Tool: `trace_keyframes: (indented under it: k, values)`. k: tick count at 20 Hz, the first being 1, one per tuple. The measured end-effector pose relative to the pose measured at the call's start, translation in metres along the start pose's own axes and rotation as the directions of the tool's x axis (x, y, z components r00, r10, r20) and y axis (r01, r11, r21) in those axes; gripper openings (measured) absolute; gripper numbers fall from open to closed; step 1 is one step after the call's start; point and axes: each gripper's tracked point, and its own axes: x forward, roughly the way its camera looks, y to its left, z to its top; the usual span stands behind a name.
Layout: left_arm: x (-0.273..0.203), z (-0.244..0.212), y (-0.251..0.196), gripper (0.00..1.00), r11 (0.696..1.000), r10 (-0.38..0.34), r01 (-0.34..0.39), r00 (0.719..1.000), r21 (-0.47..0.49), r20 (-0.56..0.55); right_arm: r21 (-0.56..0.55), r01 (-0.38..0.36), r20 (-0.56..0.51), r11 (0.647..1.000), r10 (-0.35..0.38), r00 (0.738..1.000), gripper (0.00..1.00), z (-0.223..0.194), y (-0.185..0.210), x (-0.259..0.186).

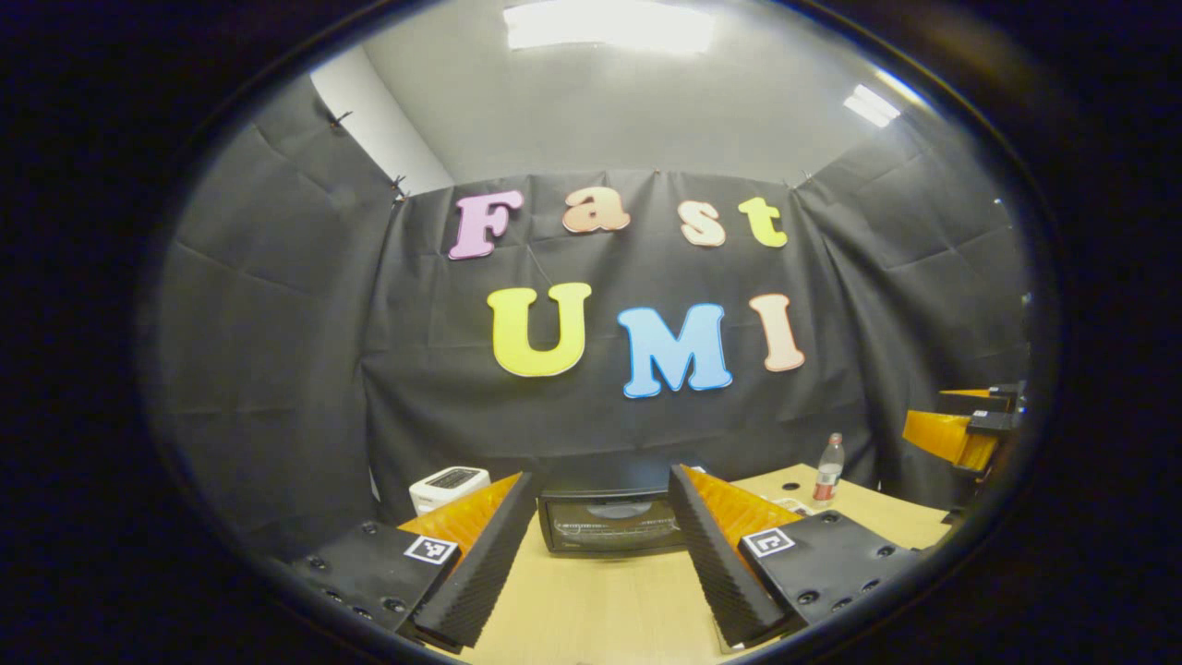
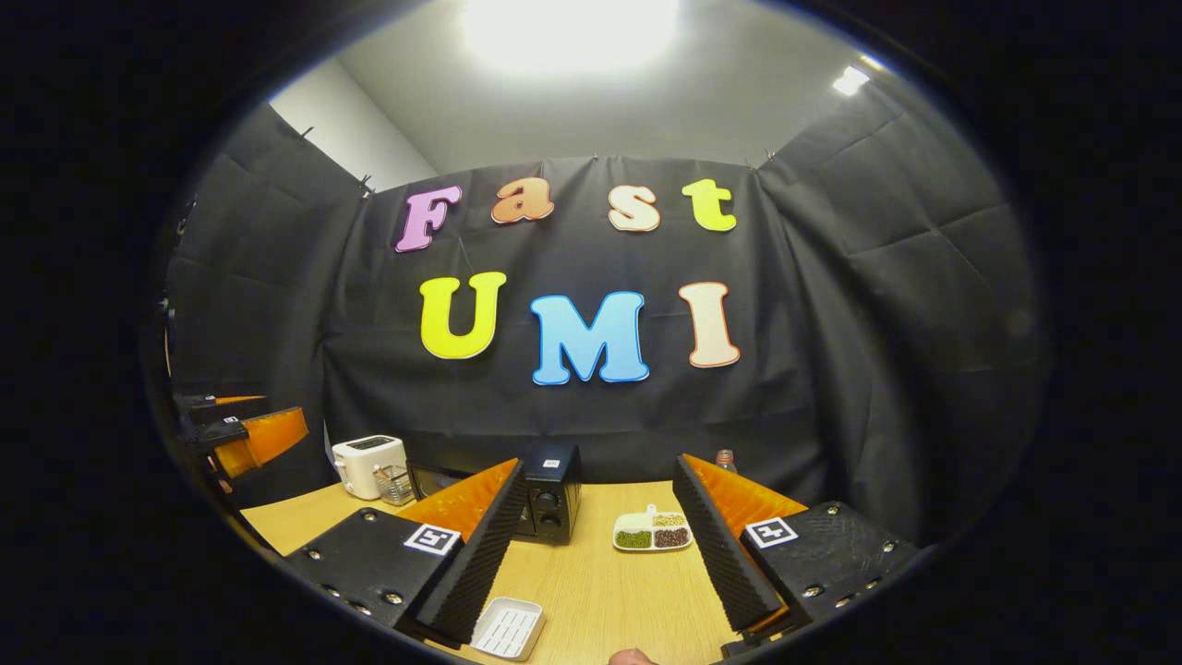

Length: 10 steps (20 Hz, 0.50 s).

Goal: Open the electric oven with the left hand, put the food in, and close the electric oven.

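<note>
At twelve o'clock ahead of the left gripper [image 1: 600, 563], whose fingers are being held wide apart and empty, the electric oven [image 1: 611, 522] is being faced squarely, door shut, seemingly for reaching its handle.

Black cloth walls [image 1: 277, 305], ceiling lights [image 1: 609, 26]

Light comes from overhead ceiling panels [image 1: 609, 23] — in the right gripper view the main one [image 2: 568, 32] blows out to a white glare, while in the left gripper view it keeps its oblong shape. The room is evenly, moderately lit; the tabletop [image 2: 600, 591] shows only soft shadows. Fisheye distortion bends straight lines toward the rim — edges darken and soften there, while the centre stays fairly sharp.
</note>
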Motion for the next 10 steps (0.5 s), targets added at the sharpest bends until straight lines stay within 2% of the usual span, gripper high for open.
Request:
trace_keyframes:
  k: [7,8,10]
  values:
    - [-0.013,0.011,0.025,1.0,1.0,0.015,-0.015,0.999,0.008,0.049,0.005,-0.004,0.008,1.0,0.004,1.0,0.96,0.007,0.026,-0.004]
    - [-0.015,0.011,0.028,0.96,1.0,0.017,-0.018,0.999,0.017,0.049,0.006,-0.009,0.007,1.0,0.009,1.0,0.96,0.007,0.031,-0.004]
    - [-0.018,0.01,0.033,1.0,0.999,0.019,-0.021,0.999,0.039,0.049,0.006,-0.015,0.005,1.0,0.015,1.0,0.96,0.007,0.037,-0.004]
